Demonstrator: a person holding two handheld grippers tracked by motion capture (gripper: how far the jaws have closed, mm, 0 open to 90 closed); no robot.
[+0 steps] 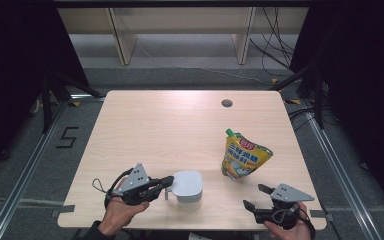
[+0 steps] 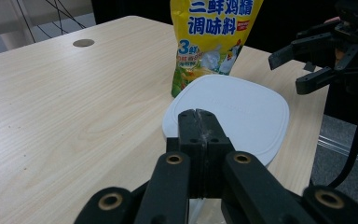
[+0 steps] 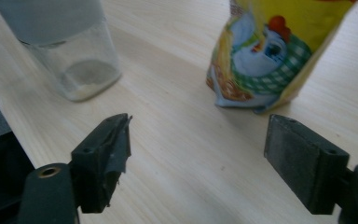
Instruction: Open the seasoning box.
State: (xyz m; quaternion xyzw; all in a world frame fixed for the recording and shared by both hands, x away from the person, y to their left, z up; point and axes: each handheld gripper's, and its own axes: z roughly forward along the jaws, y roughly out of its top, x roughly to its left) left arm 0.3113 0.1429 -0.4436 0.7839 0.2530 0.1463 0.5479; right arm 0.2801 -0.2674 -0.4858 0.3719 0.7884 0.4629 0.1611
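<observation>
Working at the front edge of the table, on the small clear jar with the white lid. Standing just left of the yellow seasoning pouch, apart from it, with only a thin layer of powder showing at the bottom in the right gripper view.

Clenching the left gripper fully, jaws pressed together, tips touching the near rim of the lid. Not showing clearly whether a thin tab is caught between them. Probably opening the lid, or steadying the jar for a refill.

Holding the right gripper released, jaws wide apart, low over the wood near the front right corner, pointing between jar and pouch, touching neither.

For doing this step well:
- Lifting the rim slowly and straight up, not dragging sideways, since the light jar is likely tipping easily.
- Bringing the open right gripper around the glass body first, for bracing it.
- Watching the pouch, which is leaning a little and standing close enough to be knocked.
- Stopping and regripping if the jar itself is rising with the lid.
</observation>
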